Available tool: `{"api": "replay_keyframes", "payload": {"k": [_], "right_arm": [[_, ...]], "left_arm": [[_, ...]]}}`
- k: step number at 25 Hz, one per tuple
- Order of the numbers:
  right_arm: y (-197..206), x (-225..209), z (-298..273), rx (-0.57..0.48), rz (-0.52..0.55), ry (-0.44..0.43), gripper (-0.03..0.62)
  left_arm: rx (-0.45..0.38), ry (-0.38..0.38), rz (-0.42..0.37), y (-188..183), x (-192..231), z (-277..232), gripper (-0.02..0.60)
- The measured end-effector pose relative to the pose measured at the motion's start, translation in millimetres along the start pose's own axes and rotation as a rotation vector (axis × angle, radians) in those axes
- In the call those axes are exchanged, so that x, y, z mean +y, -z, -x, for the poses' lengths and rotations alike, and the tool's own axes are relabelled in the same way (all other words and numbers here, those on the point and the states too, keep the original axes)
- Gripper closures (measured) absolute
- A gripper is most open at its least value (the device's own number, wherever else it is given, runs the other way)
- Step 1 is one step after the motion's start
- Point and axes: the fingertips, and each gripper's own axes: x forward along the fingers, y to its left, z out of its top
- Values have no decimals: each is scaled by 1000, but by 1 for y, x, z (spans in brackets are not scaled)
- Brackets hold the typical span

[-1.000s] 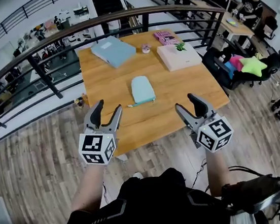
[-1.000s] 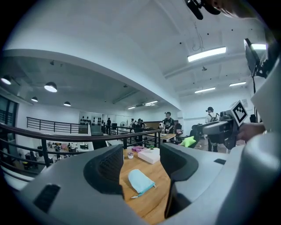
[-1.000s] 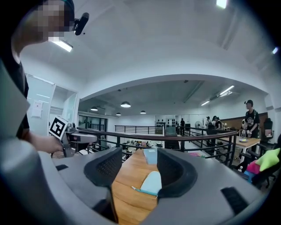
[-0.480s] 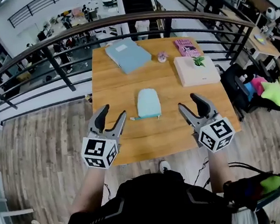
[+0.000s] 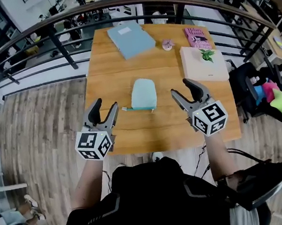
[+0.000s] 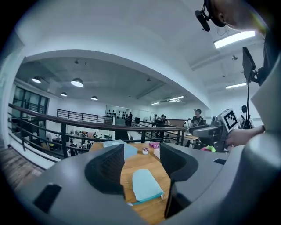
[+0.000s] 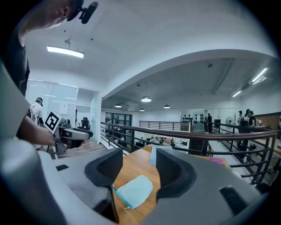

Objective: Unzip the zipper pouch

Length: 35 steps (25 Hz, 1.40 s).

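the zipper pouch (image 5: 143,94), pale blue-green, is lying flat near the middle of the wooden worktop (image 5: 110,77), with a thin teal tab sticking out at its near left corner. the left gripper (image 5: 105,107) is hovering over the near left part of the worktop, its jaws standing wide apart with nothing between them. the pouch is showing beyond the gap, clear of both jaws. the right gripper (image 5: 182,88) is hovering just right of the pouch, and its jaws are also gaping wide and holding nothing. both grippers are pointing toward the far side, with the pouch lying between them and touching neither. at the far edge a light blue folder (image 5: 131,38) is resting, a small round pinkish thing (image 5: 167,44) is sitting to its right, and a pink book (image 5: 198,37) is lying toward the far right corner. nearer on the right, a white box (image 5: 202,68) is carrying a small green plant (image 5: 207,54). a dark railing (image 5: 42,27) is curving around the far side of the worktop.
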Motion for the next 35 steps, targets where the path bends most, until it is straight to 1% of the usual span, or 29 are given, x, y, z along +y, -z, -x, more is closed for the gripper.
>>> {"api": "replay_keyframes", "payload": {"k": [2, 5, 6, 10, 13, 15, 18, 21, 24, 26, 30, 32, 35], "right_arm": [[18, -6, -9, 18, -32, -39, 358], [42, -15, -26, 23, -115, -103, 358], [51, -16, -34, 33, -117, -121, 359], [101, -14, -65, 124, -40, -191, 379], [138, -13, -80, 172, -29, -247, 382], [166, -7, -89, 226, -12, -289, 384], [204, 5, -97, 313, 52, -354, 388], [237, 11, -105, 379, 124, -395, 390], [262, 17, -111, 432, 204, -434, 407], [275, 24, -114, 460, 260, -477, 411], [294, 41, -116, 472, 363, -553, 456], [301, 44, -120, 475, 412, -568, 457], [308, 48, -123, 488, 443, -586, 457]], "left_arm": [[15, -27, 16, 16, 0, -2, 313], [52, -90, 23, 43, 4, -1, 314], [68, -108, 27, 53, 6, -1, 314], [141, -156, 75, 92, 10, 2, 313], [193, -200, 114, 120, 11, 7, 313], [217, -225, 146, 136, 11, 11, 313], [236, -244, 175, 151, 5, 17, 313], [261, -249, 174, 162, -3, 18, 313], [287, -249, 175, 171, -9, 19, 313], [299, -256, 187, 175, -10, 21, 313], [331, -266, 187, 181, -12, 28, 313], [344, -266, 180, 181, -9, 29, 313], [356, -268, 170, 180, -8, 33, 313]]}}
